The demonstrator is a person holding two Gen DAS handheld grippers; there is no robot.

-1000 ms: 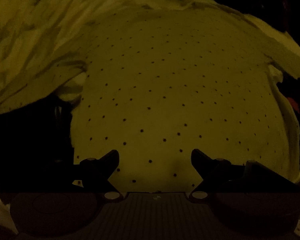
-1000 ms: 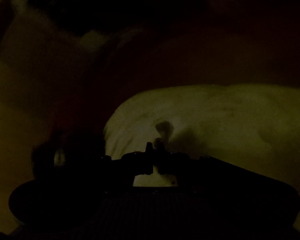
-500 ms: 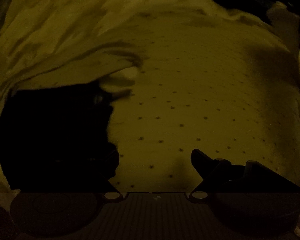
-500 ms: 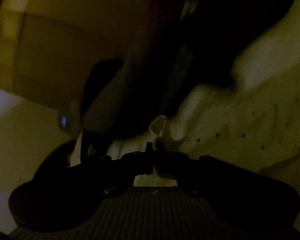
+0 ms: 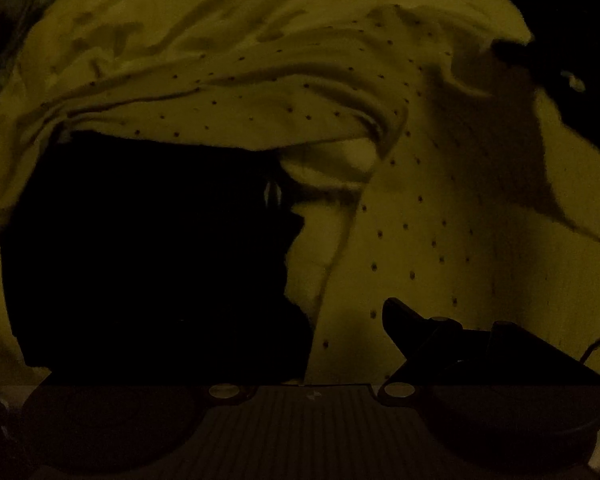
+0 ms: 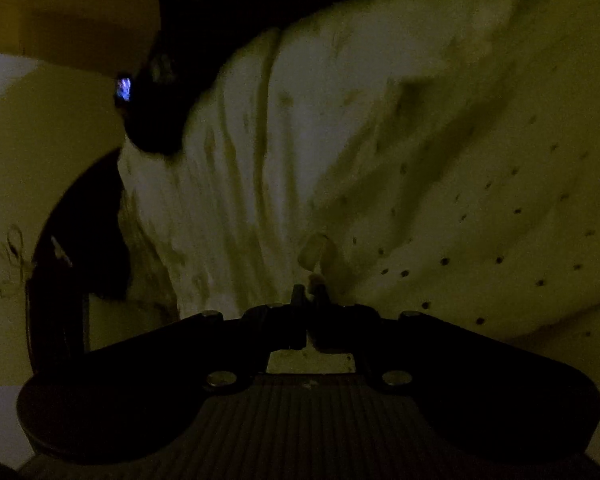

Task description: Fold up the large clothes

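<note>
Ahead of the left gripper [image 5: 312,320], the pale dotted garment [image 5: 440,220] fills nearly the whole left wrist view, lit dimly and tinted yellow. Its flat, dotted panel lies beyond and to the right of the gripper's right finger [image 5: 404,320], while a thick rolled fold [image 5: 260,120] of the same cloth runs across the upper middle, above the finger. A large black shape [image 5: 152,256] covers the area to the left of that finger; it hides the other finger completely, and what the shape is cannot be told in this light. With only one finger showing, set well out to the side, the left jaws appear spread, and nothing can be seen between them.

From the right wrist view, the garment [image 6: 420,160] rises directly in front of the right gripper [image 6: 309,300] and spreads up and to the right of it, creased in long vertical folds on the left and dotted on the right. The jaws are pressed together on a small bunched tuft of the cloth [image 6: 318,252], which sticks up just above the fingertips. Left of the gripper a dark object with a small bluish glint [image 6: 124,89] stands against a pale wall [image 6: 40,140]; its nature is unclear.
</note>
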